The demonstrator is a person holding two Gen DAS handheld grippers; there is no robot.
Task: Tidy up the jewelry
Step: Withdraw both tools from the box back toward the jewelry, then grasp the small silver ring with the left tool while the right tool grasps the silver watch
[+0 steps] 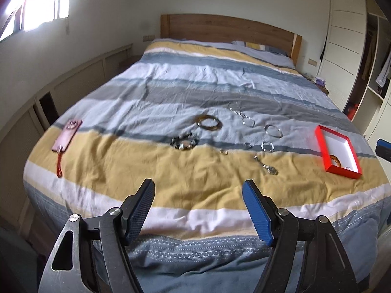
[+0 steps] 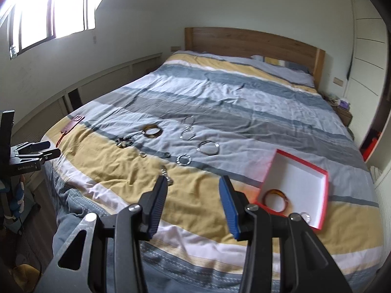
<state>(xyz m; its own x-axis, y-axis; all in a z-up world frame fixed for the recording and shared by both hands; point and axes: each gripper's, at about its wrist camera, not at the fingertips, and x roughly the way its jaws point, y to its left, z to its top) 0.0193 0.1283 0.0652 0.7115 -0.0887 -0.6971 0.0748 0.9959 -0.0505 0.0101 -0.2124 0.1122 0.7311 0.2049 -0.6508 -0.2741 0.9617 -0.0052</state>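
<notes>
The left hand-held gripper (image 1: 198,186) hangs over the foot of the bed (image 1: 122,168), its jaws released and wide with nothing but striped bedding between them. Far off to its left, near the bed's edge, lies a pink phone case (image 1: 66,135) with a red strap. Ahead and slightly left of the fingers sits a dark beaded bracelet (image 1: 183,142), and just beyond that a brown bangle (image 1: 209,122). Straight ahead, further up the bed, a thin silver chain (image 1: 240,113) lies stretched out. Ahead and to the right are two silver bangles (image 1: 273,130), the smaller one nearer, with small rings beside them on the yellow stripe. Closest to the right finger lies a small metal clasp piece (image 1: 267,167). Well to the right rests the red box (image 1: 338,151), open and white inside.

The right hand-held gripper (image 2: 193,183) is also over the foot of the bed, jaws apart and empty, narrower than the left's. The left one shows at the far left edge of its view. The metal clasp piece (image 2: 167,177) lies just past its left fingertip. The red box (image 2: 297,188) sits just to its right, holding an orange bangle (image 2: 276,201) and a small clear ring (image 2: 305,217) in its near corner.
</notes>
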